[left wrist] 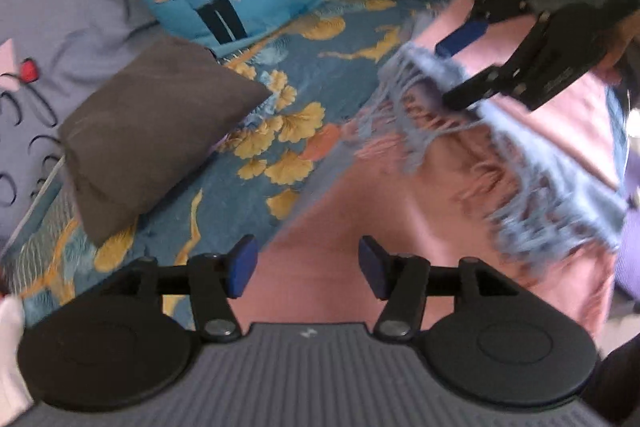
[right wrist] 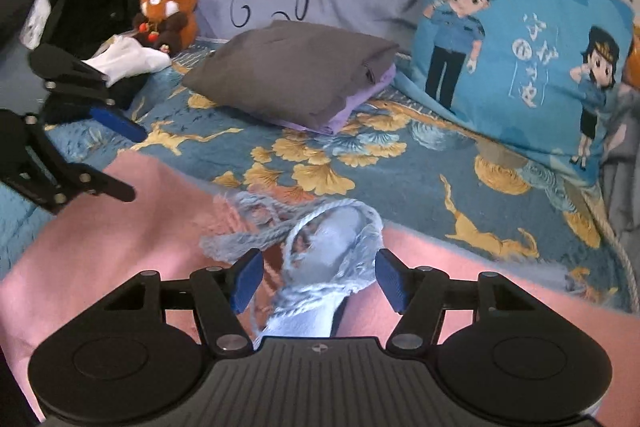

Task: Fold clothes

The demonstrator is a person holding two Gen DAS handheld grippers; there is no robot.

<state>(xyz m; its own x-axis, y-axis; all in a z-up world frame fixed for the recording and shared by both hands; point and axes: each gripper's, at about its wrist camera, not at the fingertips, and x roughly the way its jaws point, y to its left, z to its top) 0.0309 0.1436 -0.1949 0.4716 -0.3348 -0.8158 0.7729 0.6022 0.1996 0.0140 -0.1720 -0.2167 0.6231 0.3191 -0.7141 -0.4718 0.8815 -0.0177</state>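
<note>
The pink scarf lies on the bed, its blue fringe between the right gripper's wide jaws; left gripper gapes at nine o'clock; I'd pinch cloth, not tassels.

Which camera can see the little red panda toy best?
The right wrist view. The red panda toy sits there in plain sight, beside the gray folded clothes on the bed. The left wrist view does not show it at all.
</note>
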